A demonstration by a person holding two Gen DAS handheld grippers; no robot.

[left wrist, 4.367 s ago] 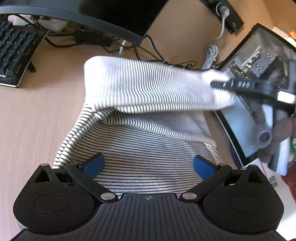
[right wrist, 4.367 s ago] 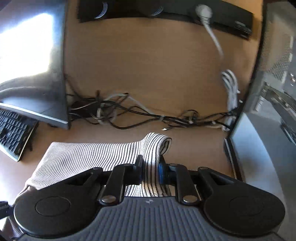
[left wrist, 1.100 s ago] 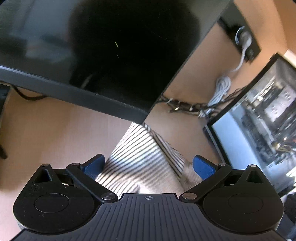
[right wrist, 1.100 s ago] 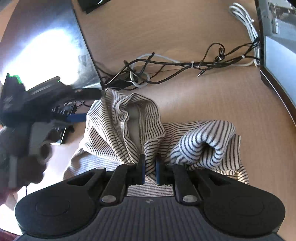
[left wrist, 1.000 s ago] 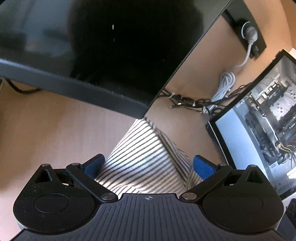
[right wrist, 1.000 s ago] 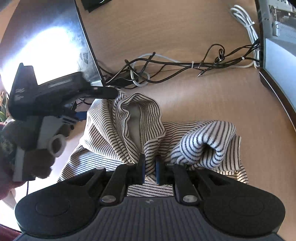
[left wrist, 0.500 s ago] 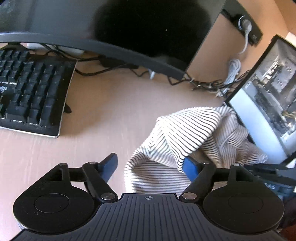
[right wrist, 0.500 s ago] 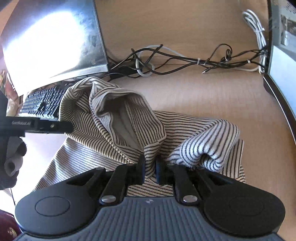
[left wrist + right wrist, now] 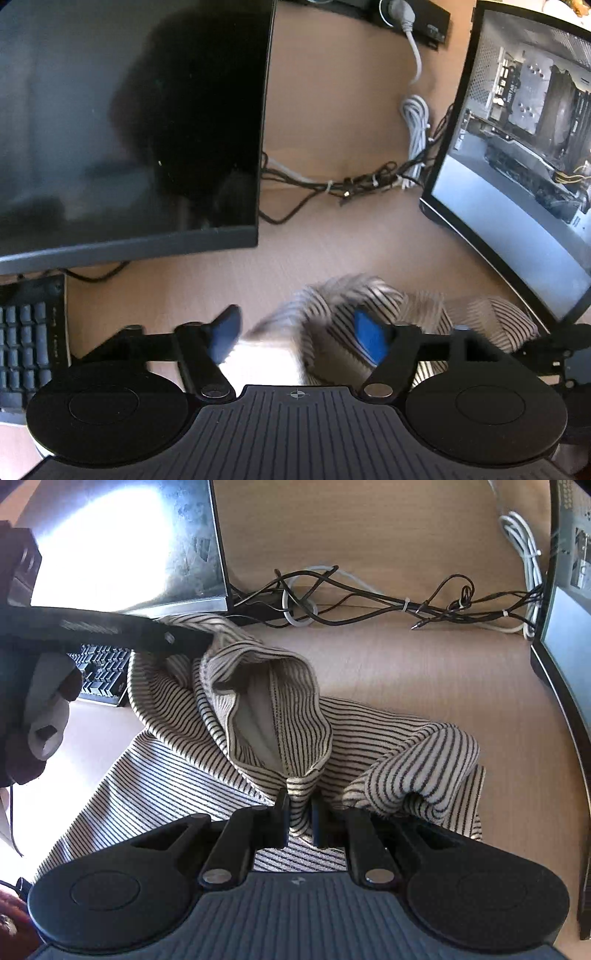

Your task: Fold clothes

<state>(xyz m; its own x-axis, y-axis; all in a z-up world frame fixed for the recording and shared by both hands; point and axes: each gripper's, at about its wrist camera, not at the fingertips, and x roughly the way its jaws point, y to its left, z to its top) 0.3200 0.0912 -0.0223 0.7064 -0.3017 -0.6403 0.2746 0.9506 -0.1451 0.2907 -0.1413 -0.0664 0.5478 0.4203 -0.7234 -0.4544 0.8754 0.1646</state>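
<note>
Striped garment (image 9: pixel 369 746) lies bunched on the surface (image 9: pixel 424 664) beside the monitor (image 9: pixel 129 542). Right tongs (image 9: pixel 300 814) pinch a fold; left tongs (image 9: pixel 295 332), just closing, straddle cloth ungripped. Mid-fold: next, clamp and draw flat.

The soft top (image 9: pixel 369 738) with thin black and white stripes lay bunched up on the wooden desk (image 9: pixel 424 664), one part lifted so its pale inside showed.

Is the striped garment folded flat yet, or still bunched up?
Still bunched. The striped garment sits in a loose heap on the desk, with a raised fold pinched in the right gripper.
</note>
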